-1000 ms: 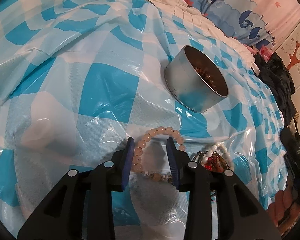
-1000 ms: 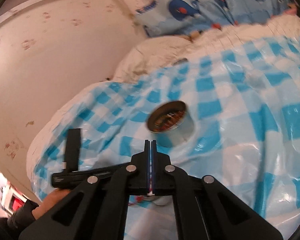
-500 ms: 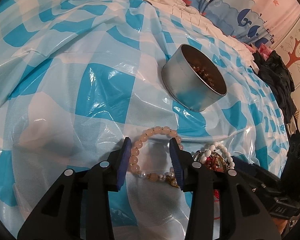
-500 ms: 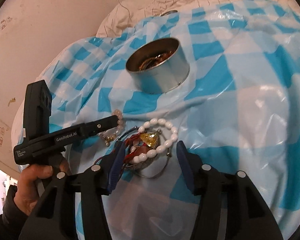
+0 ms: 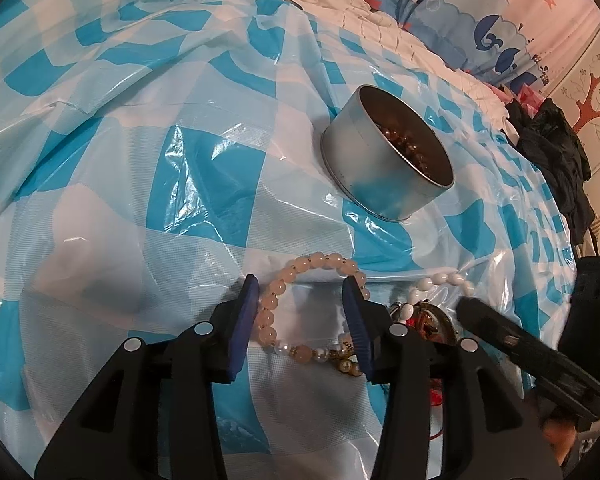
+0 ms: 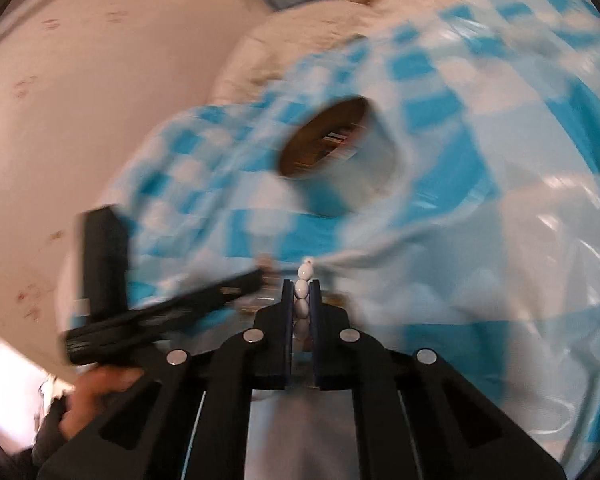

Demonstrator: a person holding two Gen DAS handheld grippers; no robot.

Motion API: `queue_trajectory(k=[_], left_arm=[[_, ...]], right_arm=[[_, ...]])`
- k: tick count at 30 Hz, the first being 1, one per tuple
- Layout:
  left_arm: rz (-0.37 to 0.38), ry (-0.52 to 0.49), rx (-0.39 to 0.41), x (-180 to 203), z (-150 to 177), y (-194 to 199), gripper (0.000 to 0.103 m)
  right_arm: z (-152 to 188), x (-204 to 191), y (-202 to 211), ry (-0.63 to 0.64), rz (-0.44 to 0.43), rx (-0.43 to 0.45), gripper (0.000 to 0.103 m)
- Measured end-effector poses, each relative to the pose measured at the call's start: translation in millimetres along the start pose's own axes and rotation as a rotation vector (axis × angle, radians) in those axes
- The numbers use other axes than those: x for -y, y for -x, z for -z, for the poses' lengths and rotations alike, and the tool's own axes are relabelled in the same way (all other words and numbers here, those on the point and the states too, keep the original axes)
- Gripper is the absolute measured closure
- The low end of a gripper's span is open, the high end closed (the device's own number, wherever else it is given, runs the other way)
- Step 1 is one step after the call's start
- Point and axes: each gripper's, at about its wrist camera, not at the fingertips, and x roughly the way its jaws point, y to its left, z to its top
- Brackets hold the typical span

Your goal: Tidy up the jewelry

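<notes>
A pale pink bead bracelet (image 5: pixel 268 304) lies on the blue-checked plastic sheet (image 5: pixel 204 184). My left gripper (image 5: pixel 300 286) stands over it, its jaws opening with part of the loop between them and the pads not pressing. To its right lies a white bead bracelet (image 5: pixel 448 278) on a small heap with a red and gold piece (image 5: pixel 428 320). My right gripper (image 6: pixel 301 284) is closing, its pads pinching the white beads (image 6: pixel 301 289). A round metal tin (image 5: pixel 364 164), open-topped and holding beads, sits beyond; the blurred right wrist view shows the tin (image 6: pixel 360 176) too.
A cream quilt (image 5: pixel 364 12) and whale-print cloth (image 5: pixel 480 28) lie behind the sheet. Dark clothes (image 5: pixel 556 148) hang at the right. A pale wall (image 6: pixel 80 80) rises on the left of the right wrist view, where a hand (image 6: pixel 96 396) holds the left gripper's handle.
The right gripper came down over the heap, opened wide, then closed on the white beads. The left jaws widened a little around the pink bracelet and stayed in place.
</notes>
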Motion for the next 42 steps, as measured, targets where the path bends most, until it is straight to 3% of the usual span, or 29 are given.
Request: queue_trajectory(k=[8,11,15,19,20,21,24,35,42], left_arm=[[0.004,-0.003,-0.002,-4,0,0,0.062],[0.002,-0.008,-0.002,-4,1,1,0.061],[-0.006,-0.022,-0.001,-1,2,0,0.06],[-0.017,-0.043,0.001,3,2,0,0.06],[-0.031,-0.054,0.003,4,2,0,0.068],[-0.044,-0.062,0.004,4,2,0,0.08],[-0.038,-0.068,0.013,4,0,3,0.096],[-0.06,-0.194,0.103,31,-2,24,0.096],[-0.064,-0.22,0.138,42,-5,34,0.096]], right_arm=[[-10,-20,50,0.027,-0.321,0.145,0.095],[-16,-16,62,-0.004,-0.37,0.194,0.095],[-21,0,65,-0.053,-0.261,0.2,0.095],[-19,25,49,-0.148,-0.116,0.144,0.095],[-17,29,46,-0.167,-0.101,0.132,0.095],[-17,33,43,-0.181,-0.094,0.123,0.095],[-14,35,44,-0.185,-0.091,0.125,0.095],[-13,29,46,-0.158,-0.113,0.144,0.095],[-13,24,46,-0.136,-0.114,0.147,0.095]])
